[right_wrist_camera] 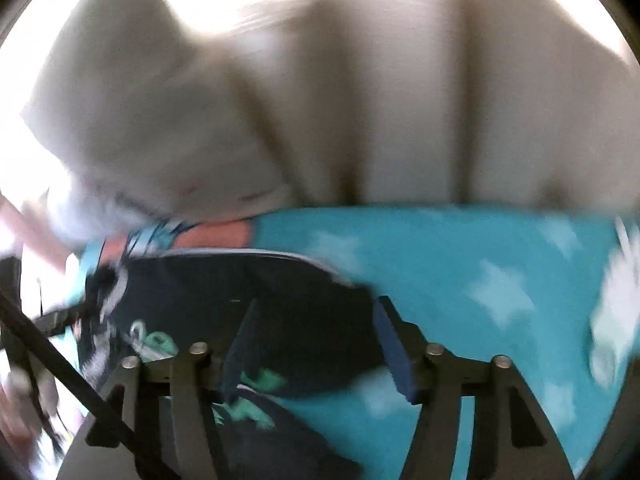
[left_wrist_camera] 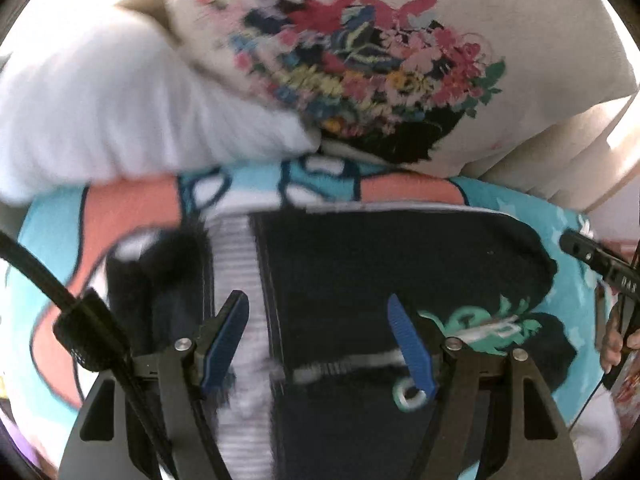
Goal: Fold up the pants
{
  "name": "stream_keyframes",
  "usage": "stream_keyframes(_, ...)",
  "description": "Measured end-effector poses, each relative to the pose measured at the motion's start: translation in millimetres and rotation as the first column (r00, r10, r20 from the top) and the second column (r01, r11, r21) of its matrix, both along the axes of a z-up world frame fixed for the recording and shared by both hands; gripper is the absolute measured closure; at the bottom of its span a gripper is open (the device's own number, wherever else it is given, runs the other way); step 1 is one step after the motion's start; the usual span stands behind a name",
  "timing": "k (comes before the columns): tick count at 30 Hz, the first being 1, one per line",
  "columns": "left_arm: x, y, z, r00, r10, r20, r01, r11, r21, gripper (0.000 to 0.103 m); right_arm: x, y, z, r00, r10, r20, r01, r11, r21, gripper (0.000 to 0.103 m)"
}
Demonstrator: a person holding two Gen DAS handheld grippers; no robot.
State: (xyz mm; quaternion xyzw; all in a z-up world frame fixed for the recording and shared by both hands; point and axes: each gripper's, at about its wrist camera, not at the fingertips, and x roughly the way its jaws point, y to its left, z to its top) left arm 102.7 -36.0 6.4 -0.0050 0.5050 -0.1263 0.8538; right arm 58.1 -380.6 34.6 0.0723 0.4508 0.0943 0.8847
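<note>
Dark navy pants (left_wrist_camera: 380,264) with a white striped side band (left_wrist_camera: 240,280) and green print (left_wrist_camera: 480,324) lie on a blue patterned bedspread (left_wrist_camera: 48,232). My left gripper (left_wrist_camera: 318,308) is open just above the pants, its blue pads on either side of the fabric. A drawstring with a ring (left_wrist_camera: 408,394) lies by its right pad. In the blurred right wrist view, my right gripper (right_wrist_camera: 316,312) is open over the right edge of the pants (right_wrist_camera: 240,280), with the blue bedspread (right_wrist_camera: 460,264) beyond. The right gripper's tip (left_wrist_camera: 592,260) shows at the left view's right edge.
A white pillow (left_wrist_camera: 100,120) and a cream cushion with a floral print (left_wrist_camera: 360,72) lie beyond the pants. Beige cushions (right_wrist_camera: 360,100) rise behind the bed in the right view. A black cable (left_wrist_camera: 40,276) crosses the lower left.
</note>
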Motion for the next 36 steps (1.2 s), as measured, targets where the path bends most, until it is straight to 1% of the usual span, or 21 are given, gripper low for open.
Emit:
stream_keyframes(2, 21.6, -3.5, -3.7, 0.998, -0.059, 0.002, 0.059, 0.998, 0.027, 0.032, 19.5, 42.5, -4.5, 0.991, 0.132, 0.007, -0.131, 0.985, -0.111, 0.038)
stream_keyframes(4, 39.5, -4.4, -9.2, 0.993, -0.114, -0.008, 0.115, 0.992, 0.050, 0.032, 39.9, 73.3, -14.0, 0.976, 0.219, -0.009, -0.216, 0.952, -0.215, 0.038)
stream_keyframes(5, 45.7, -4.0, -11.8, 0.991, -0.136, -0.018, 0.136, 0.989, 0.049, 0.032, 49.7, 83.7, -17.7, 0.969, 0.246, -0.018, -0.243, 0.941, -0.234, 0.038)
stream_keyframes(10, 73.3, 2.7, -34.7, 0.971, -0.224, -0.082, 0.226, 0.974, 0.016, 0.032, 91.8, 115.4, -45.0, 0.942, 0.325, -0.081, -0.335, 0.911, -0.239, 0.038)
stream_keyframes(13, 82.7, 6.1, -47.5, 0.958, -0.265, -0.110, 0.268, 0.963, 0.010, 0.031, 99.0, 127.9, -60.0, 0.935, 0.340, -0.105, -0.356, 0.890, -0.285, 0.038)
stream_keyframes(14, 82.7, 5.5, -47.3, 0.954, -0.283, -0.100, 0.286, 0.958, 0.015, 0.027, 100.0, 128.2, -62.1, 0.935, 0.340, -0.102, -0.355, 0.891, -0.283, 0.038)
stream_keyframes(17, 82.5, -1.2, -48.7, 0.935, -0.337, -0.114, 0.344, 0.938, 0.044, 0.021, 97.9, 128.1, -61.9, 0.936, 0.339, -0.091, -0.351, 0.896, -0.272, 0.037)
stream_keyframes(19, 78.6, -7.8, -51.2, 0.927, -0.358, -0.110, 0.368, 0.926, 0.087, 0.021, 98.3, 125.3, -61.7, 0.935, 0.338, -0.111, -0.355, 0.906, -0.232, 0.051)
stream_keyframes(21, 75.3, -12.7, -52.4, 0.926, -0.363, -0.104, 0.374, 0.918, 0.133, 0.023, 98.8, 125.2, -58.4, 0.932, 0.340, -0.127, -0.358, 0.919, -0.164, 0.094)
stream_keyframes(22, 73.8, -13.4, -51.5, 0.929, -0.358, -0.099, 0.369, 0.917, 0.151, 0.031, 99.6, 125.5, -57.3, 0.930, 0.338, -0.146, -0.356, 0.926, -0.124, 0.095)
stream_keyframes(23, 72.8, -12.5, -49.7, 0.932, -0.351, -0.092, 0.361, 0.919, 0.158, 0.049, 99.4, 125.7, -56.1, 0.933, 0.328, -0.151, -0.346, 0.931, -0.114, 0.096)
stream_keyframes(24, 71.9, -10.8, -46.9, 0.937, -0.339, -0.084, 0.348, 0.923, 0.163, 0.063, 99.2, 125.8, -55.0, 0.935, 0.321, -0.153, -0.339, 0.935, -0.108, 0.098)
stream_keyframes(25, 73.3, -5.3, -42.9, 0.944, -0.320, -0.077, 0.329, 0.932, 0.155, 0.098, 98.0, 124.5, -52.9, 0.939, 0.309, -0.150, -0.325, 0.940, -0.104, 0.098)
stream_keyframes(26, 75.5, 1.7, -40.4, 0.948, -0.303, -0.095, 0.313, 0.943, 0.114, 0.100, 96.2, 123.1, -50.0, 0.943, 0.299, -0.146, -0.315, 0.944, -0.100, 0.099)
stream_keyframes(27, 74.4, 7.0, -37.2, 0.954, -0.286, -0.088, 0.294, 0.951, 0.100, 0.100, 94.7, 124.2, -47.3, 0.947, 0.289, -0.140, -0.304, 0.948, -0.097, 0.099)
stream_keyframes(29, 68.2, 13.3, -31.8, 0.961, -0.267, -0.069, 0.273, 0.956, 0.104, 0.101, 94.2, 122.6, -39.6, 0.953, 0.275, -0.127, -0.288, 0.953, -0.091, 0.099)
stream_keyframes(32, 61.7, 25.7, -24.4, 0.968, -0.246, -0.058, 0.248, 0.968, 0.043, 0.100, 82.3, 126.7, -28.3, 0.956, 0.274, -0.106, -0.285, 0.952, -0.112, 0.099)
stream_keyframes(33, 60.5, 31.5, -21.9, 0.970, -0.239, -0.051, 0.240, 0.970, 0.021, 0.097, 77.9, 128.1, -27.0, 0.955, 0.276, -0.108, -0.289, 0.949, -0.125, 0.099)
stream_keyframes(34, 60.8, 36.3, -19.0, 0.971, -0.236, -0.044, 0.236, 0.972, -0.002, 0.084, 72.7, 132.0, -27.4, 0.955, 0.277, -0.109, -0.291, 0.946, -0.145, 0.099)
stream_keyframes(35, 65.6, 43.1, -15.8, 0.974, -0.225, -0.034, 0.225, 0.974, -0.009, 0.062, 69.9, 132.2, -26.3, 0.955, 0.276, -0.111, -0.291, 0.944, -0.153, 0.099)
stream_keyframes(36, 66.8, 47.0, -13.4, 0.977, -0.212, -0.018, 0.212, 0.977, -0.011, 0.052, 66.2, 132.6, -26.4, 0.956, 0.272, -0.113, -0.287, 0.945, -0.157, 0.099)
